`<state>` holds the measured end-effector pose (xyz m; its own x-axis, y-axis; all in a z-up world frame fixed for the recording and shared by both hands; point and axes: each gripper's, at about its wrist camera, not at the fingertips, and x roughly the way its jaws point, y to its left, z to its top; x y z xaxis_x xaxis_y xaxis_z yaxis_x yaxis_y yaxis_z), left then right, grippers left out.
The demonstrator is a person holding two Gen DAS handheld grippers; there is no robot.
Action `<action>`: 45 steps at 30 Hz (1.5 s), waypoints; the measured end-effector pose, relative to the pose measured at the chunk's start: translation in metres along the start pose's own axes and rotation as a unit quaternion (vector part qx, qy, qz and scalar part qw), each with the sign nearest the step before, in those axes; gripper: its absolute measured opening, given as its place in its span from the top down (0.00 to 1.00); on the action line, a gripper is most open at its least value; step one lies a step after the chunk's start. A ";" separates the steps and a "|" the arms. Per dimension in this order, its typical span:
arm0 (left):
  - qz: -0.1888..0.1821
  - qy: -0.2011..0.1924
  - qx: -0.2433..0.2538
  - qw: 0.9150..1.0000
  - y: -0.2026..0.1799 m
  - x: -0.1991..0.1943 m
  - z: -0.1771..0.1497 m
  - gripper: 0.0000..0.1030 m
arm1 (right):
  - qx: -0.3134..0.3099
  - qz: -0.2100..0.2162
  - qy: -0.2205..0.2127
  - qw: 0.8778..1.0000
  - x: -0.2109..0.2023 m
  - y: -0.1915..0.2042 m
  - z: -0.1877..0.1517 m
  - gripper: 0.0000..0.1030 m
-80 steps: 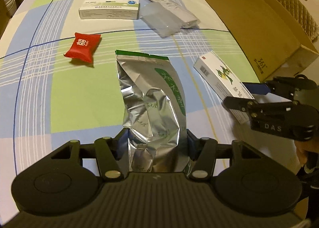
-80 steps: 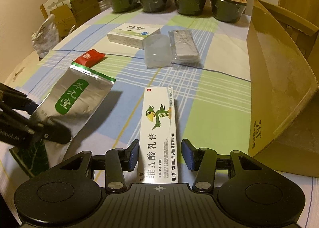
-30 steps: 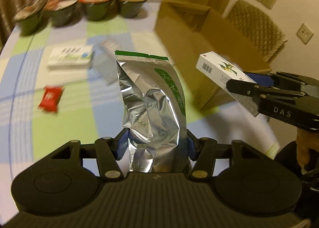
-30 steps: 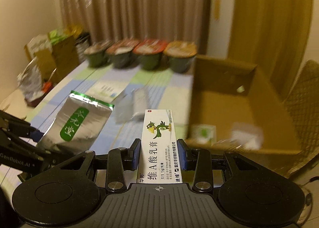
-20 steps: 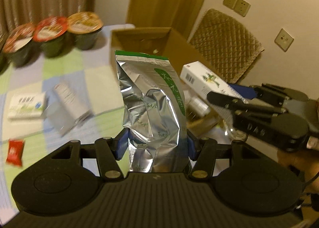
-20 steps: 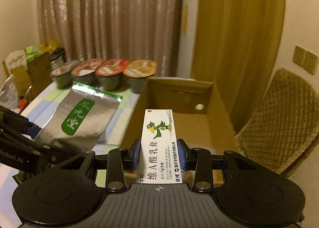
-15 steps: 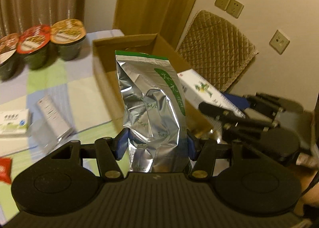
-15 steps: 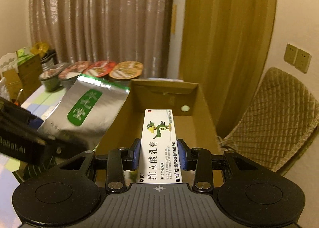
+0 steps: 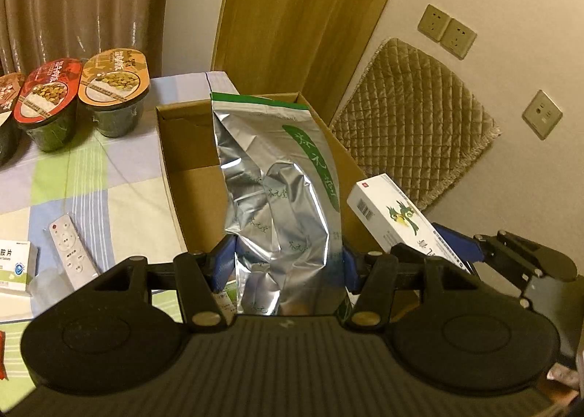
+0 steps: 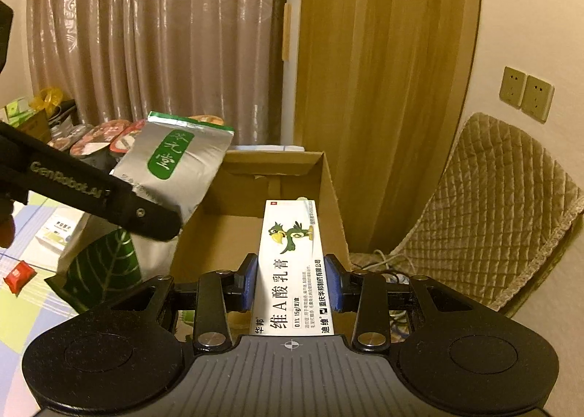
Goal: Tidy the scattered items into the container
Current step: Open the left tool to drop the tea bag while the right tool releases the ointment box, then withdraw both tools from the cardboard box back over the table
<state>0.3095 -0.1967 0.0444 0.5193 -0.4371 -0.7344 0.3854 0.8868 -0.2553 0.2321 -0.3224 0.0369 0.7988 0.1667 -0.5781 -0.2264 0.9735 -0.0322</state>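
My left gripper [image 9: 286,260] is shut on a silver foil tea pouch [image 9: 277,190] with a green label, held upright in the air over the open cardboard box [image 9: 189,157]. My right gripper [image 10: 290,283] is shut on a white ointment box [image 10: 292,263] with a green parrot print, raised above the same cardboard box [image 10: 255,220]. In the left wrist view the ointment box [image 9: 394,220] hangs to the right of the pouch. The pouch [image 10: 175,165] and left gripper arm show at the left of the right wrist view. The box floor is mostly hidden.
On the checked tablecloth [image 9: 91,179] lie a white remote [image 9: 69,249], a white medicine box [image 9: 14,263] and a red sachet [image 10: 18,276]. Instant-noodle bowls [image 9: 113,92] stand at the back. A quilted chair [image 10: 485,212] stands right of the box.
Both grippers lifted their items off the table and swung right. They now hang over the open cardboard box, higher and closer to it than half a second ago.
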 end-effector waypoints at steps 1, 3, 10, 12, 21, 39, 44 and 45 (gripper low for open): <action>0.002 0.002 0.001 1.000 0.000 0.003 -0.001 0.49 | 0.000 0.001 0.001 1.000 0.002 0.000 0.000 0.61; 0.005 0.005 0.004 1.000 -0.001 0.008 -0.002 0.49 | 0.001 0.002 0.003 1.000 0.005 0.001 -0.002 0.61; 0.010 -0.004 0.009 1.000 0.000 0.011 -0.006 0.46 | 0.005 0.000 0.011 1.000 0.013 -0.003 -0.006 0.61; 0.016 -0.010 0.014 1.000 0.002 0.006 -0.007 0.46 | 0.006 -0.001 0.013 1.000 0.014 -0.003 -0.007 0.61; 0.023 -0.022 -0.011 0.999 0.022 -0.018 -0.026 0.43 | 0.006 0.003 0.018 1.000 0.015 0.001 -0.009 0.61; 0.029 -0.020 -0.027 0.999 0.039 -0.030 -0.045 0.37 | -0.008 0.027 0.013 1.000 0.029 0.019 -0.002 0.60; 0.031 -0.015 -0.031 0.999 0.043 -0.031 -0.050 0.37 | -0.004 0.027 0.018 0.999 0.029 0.020 -0.005 0.60; 0.031 -0.015 -0.031 0.999 0.044 -0.032 -0.051 0.37 | -0.005 0.027 0.019 0.999 0.028 0.020 -0.006 0.60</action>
<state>0.2710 -0.1363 0.0241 0.5635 -0.3845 -0.7312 0.3048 0.9194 -0.2485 0.2468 -0.2988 0.0150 0.7638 0.2128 -0.6093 -0.2745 0.9615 -0.0082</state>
